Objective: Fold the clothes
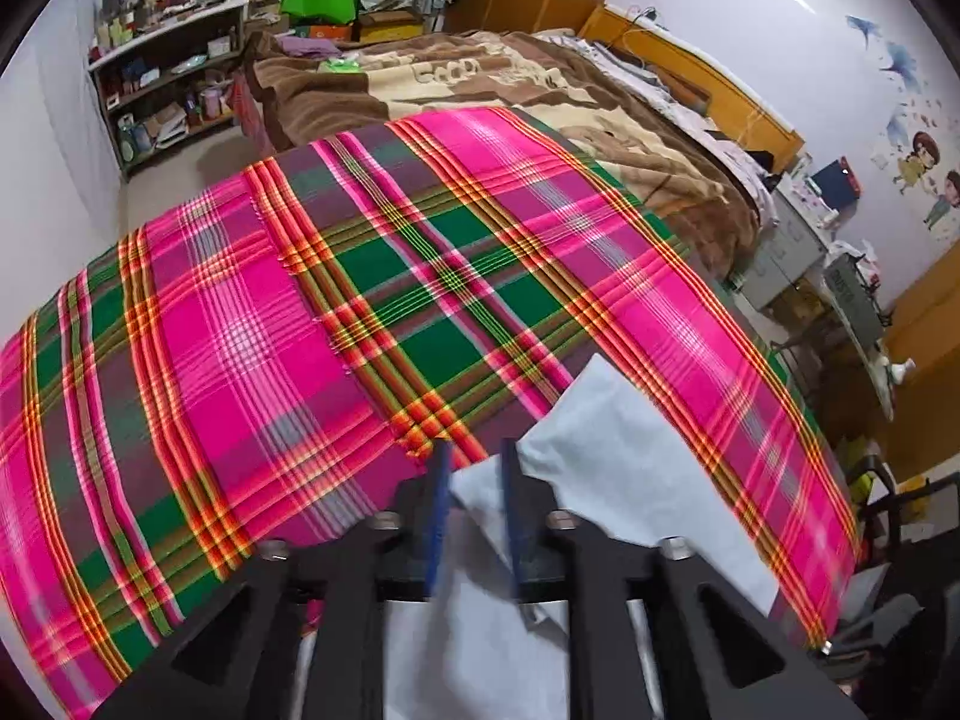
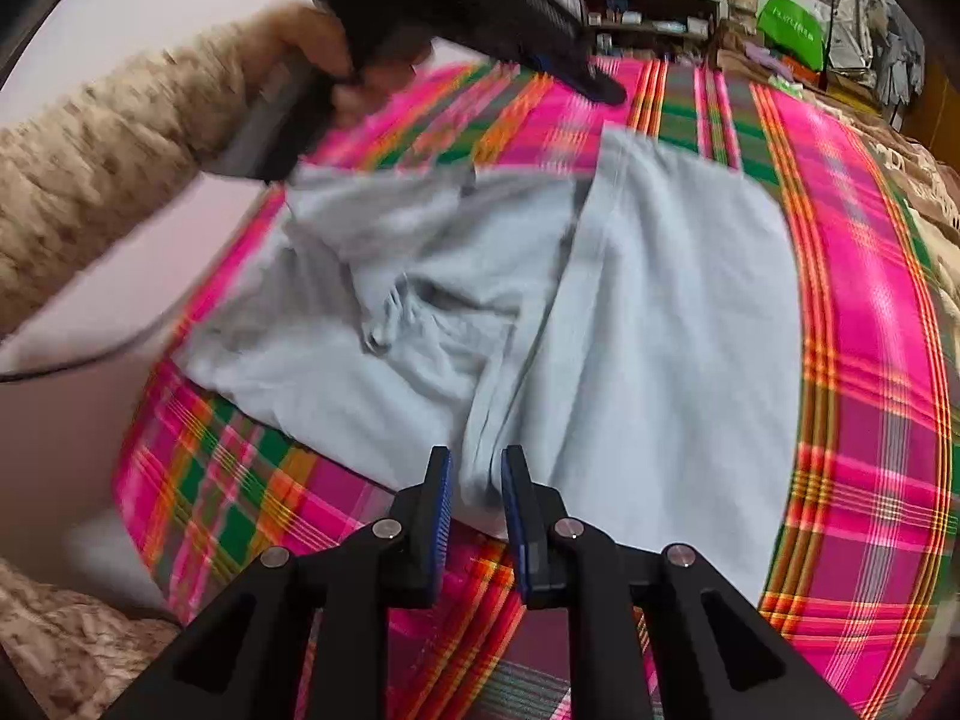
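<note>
The left wrist view is taken from just behind the left gripper (image 1: 471, 462), looking forward along its 2 fingers and down at a slant. The plaid cloth (image 1: 252, 324) is seen close under the tongs, a bed (image 1: 480, 96) and a shelf (image 1: 162, 78) well beyond them.

The right wrist view is taken from behind the right gripper (image 2: 476, 468), held nearer to the surface, above the pale garment (image 2: 660, 312). The left gripper (image 2: 480, 6) appears far ahead of the tongs.

By both views the plaid cloth, the pale garment (image 1: 606, 450) and the far shelf (image 2: 648, 6) are shared.
</note>
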Action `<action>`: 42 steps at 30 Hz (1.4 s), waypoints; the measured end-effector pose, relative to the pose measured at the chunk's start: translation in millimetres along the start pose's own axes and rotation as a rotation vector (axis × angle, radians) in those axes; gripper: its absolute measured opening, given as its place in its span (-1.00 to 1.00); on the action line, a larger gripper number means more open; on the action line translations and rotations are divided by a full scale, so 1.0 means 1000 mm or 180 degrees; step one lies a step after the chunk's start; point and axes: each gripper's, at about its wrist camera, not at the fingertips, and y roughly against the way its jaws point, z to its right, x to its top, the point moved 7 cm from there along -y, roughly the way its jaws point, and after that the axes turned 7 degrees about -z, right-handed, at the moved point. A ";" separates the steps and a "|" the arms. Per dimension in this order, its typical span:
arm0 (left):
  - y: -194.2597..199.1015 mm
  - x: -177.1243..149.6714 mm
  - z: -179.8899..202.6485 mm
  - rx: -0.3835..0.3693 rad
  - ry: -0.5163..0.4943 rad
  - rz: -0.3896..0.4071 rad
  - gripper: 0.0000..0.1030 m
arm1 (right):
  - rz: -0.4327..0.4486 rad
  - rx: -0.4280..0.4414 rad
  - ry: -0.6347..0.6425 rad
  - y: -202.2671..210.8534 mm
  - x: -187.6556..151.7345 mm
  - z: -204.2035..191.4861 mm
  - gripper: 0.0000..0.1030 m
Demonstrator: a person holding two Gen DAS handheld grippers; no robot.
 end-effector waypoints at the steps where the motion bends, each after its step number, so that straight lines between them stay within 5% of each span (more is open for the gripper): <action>1: -0.006 0.001 0.001 -0.0026 0.0033 -0.0075 -0.33 | 0.0014 -0.0009 -0.0023 0.001 0.000 0.002 -0.63; 12: -0.041 0.002 0.002 0.0066 0.0083 -0.0411 -0.33 | 0.0182 -0.0082 -0.0273 0.013 0.000 0.025 -0.48; 19: -0.051 -0.001 0.005 0.0046 0.0049 -0.0483 -0.38 | 0.0295 -0.0450 0.0195 0.005 -0.006 -0.005 -0.14; 32: -0.041 -0.006 0.008 0.0034 0.0057 -0.0499 -0.43 | 0.0250 -0.0736 0.0756 -0.011 -0.018 -0.032 -0.11; 38: -0.036 -0.013 0.017 0.0085 -0.0142 -0.0536 -0.43 | 0.0199 -0.0698 0.0590 -0.018 -0.018 -0.021 -0.11; 42: -0.033 -0.016 0.018 0.0061 -0.0187 -0.0514 -0.77 | 0.0212 -0.0608 0.0385 -0.016 -0.017 -0.011 -0.44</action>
